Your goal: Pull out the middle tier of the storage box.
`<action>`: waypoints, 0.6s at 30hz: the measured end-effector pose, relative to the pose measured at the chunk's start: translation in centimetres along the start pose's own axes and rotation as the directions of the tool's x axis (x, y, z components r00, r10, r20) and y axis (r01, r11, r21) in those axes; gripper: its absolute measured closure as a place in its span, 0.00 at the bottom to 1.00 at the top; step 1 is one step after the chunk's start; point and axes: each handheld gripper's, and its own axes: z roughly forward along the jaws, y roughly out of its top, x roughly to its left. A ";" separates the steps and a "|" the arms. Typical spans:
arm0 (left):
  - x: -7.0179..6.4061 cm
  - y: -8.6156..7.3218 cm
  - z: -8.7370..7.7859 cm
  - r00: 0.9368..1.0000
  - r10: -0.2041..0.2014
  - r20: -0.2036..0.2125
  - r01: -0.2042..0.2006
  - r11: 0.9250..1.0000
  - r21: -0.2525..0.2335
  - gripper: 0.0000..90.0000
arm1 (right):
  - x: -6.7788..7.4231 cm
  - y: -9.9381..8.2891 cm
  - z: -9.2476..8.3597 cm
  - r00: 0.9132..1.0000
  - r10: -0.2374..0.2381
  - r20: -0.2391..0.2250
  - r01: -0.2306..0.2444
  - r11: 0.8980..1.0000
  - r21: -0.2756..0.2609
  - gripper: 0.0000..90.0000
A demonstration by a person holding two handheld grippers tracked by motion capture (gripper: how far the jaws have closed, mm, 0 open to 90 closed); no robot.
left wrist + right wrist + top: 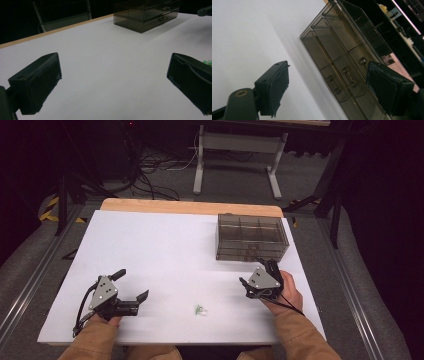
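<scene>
White tabletop [165, 250], dark room behind, cables and a desk frame on the floor beyond the far edge. Smoked-plastic drawer organizer [252, 238] sits far right on the table, front facing me, both drawers look shut. My right gripper [260, 280] is just in front of it, tilted over; in the right gripper view the small metal drawer handles [348, 75] sit between my jaws but well ahead of the pads, nothing touched, jaws parted and empty. My left gripper [131, 290] rests low near the front left, jaws wide apart, nothing between them. Small green-and-white piece [200, 310] lies on the table between both hands, near the front edge. My read: the step is getting a drawer open. To do it well: level the wrist so the pads line up with one handle rather than straddling two, go in straight, pinch the handle only, pull along the drawer's axis. The box looks light and may slide, so the left could brace it.
</scene>
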 end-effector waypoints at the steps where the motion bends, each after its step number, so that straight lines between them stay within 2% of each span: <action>1: 0.0 0.0 0.0 1.000 0.000 0.000 0.000 1.000 0.000 0.01 | 0.1 0.0 0.0 1.000 -0.013 0.007 0.013 1.000 0.002 0.22; 5: 0.0 0.0 0.0 1.000 0.000 0.000 0.000 1.000 0.000 0.01 | 0.1 0.1 0.0 0.998 -0.049 0.043 0.048 0.999 0.012 0.26; 6: 0.0 0.0 0.0 1.000 0.001 0.001 -0.001 1.000 0.000 0.01 | 0.1 0.1 0.1 0.996 -0.060 0.064 0.058 0.998 0.025 0.27; 11: 0.0 0.0 0.0 1.000 0.004 0.002 -0.004 1.000 0.004 0.01 | 0.1 0.2 0.4 0.989 -0.102 0.103 0.097 0.994 0.051 0.29; 18: 0.0 0.0 0.0 1.000 0.003 0.003 -0.003 1.000 0.000 0.01 | 0.3 0.2 0.8 0.971 -0.177 0.159 0.164 0.982 0.092 0.34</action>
